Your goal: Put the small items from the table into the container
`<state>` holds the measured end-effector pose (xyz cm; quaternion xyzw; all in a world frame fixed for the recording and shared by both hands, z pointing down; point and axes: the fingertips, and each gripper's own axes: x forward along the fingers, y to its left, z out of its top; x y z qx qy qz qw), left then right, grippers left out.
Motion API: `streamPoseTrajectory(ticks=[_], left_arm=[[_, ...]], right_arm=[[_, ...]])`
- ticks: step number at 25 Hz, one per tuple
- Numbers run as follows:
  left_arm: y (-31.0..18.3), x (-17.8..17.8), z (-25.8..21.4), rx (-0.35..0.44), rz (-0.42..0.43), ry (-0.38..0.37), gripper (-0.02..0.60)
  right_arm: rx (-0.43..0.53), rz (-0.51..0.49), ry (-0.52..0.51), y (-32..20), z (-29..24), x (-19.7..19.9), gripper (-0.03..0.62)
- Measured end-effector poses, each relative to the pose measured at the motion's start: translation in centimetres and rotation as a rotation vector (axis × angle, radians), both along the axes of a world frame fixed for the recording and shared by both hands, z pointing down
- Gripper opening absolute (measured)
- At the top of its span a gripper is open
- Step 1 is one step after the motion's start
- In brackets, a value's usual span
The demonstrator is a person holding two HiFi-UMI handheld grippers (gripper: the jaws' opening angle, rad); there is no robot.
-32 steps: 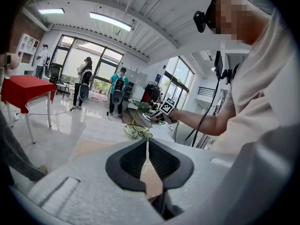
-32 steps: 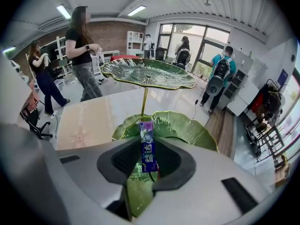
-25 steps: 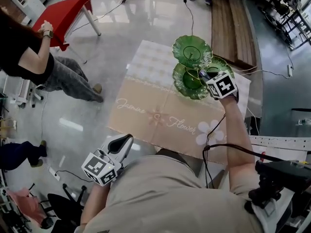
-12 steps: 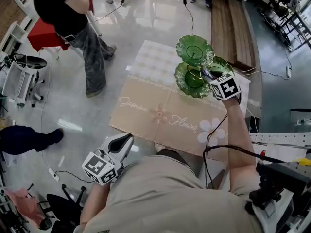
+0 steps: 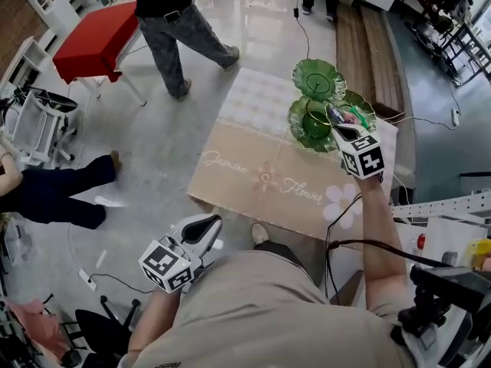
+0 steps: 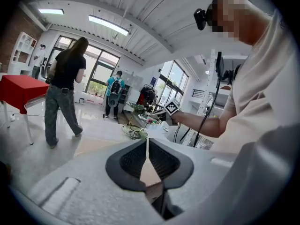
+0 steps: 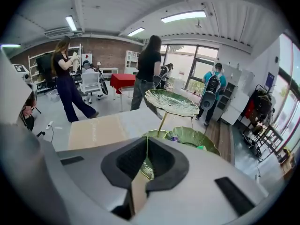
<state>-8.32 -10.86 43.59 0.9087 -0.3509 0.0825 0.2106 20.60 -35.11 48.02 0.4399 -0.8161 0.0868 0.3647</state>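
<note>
Small items (image 5: 355, 116) lay in a lower dish of the green tiered stand (image 5: 318, 79) on the table (image 5: 245, 140) | right gripper (image 5: 335, 114) above that dish, jaws together, empty | left gripper (image 5: 207, 225) off the table's near edge, jaws together, empty

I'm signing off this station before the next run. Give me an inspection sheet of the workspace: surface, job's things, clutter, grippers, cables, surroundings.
surface: table under a beige printed cloth, lying flat.
job's things: green tiered dish stand at the table's far right corner; small coloured items lie in a lower dish.
clutter: nothing seen loose on the cloth.
grippers: right gripper over the stand, jaws shut, nothing between them; left gripper off the table near the body, jaws shut, empty.
cables: black cable hangs by the right forearm; floor cable beyond the table.
surroundings: red table, person walking beside it, glossy floor.
</note>
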Motion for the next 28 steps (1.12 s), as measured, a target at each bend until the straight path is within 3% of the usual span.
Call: streamPoseTrajectory(ticks=[10,15,28], left_arm=[[5.0,-2.9,-0.3,0.019,0.052,0.012,0.020],[7.8,-3.7,-0.3,0.018,0.087,0.017,0.020],[14.2,-5.3,-0.4,0.029,0.178,0.023,0.020]], right_arm=[[0.021,-0.063,-0.184,11.8,-0.7,-7.7,0.018],[0.001,-0.143,-0.217,18.5,0.1,-12.1,0.017],[-0.011,-0.153,-0.327,30.9,0.4,-18.8,0.015]])
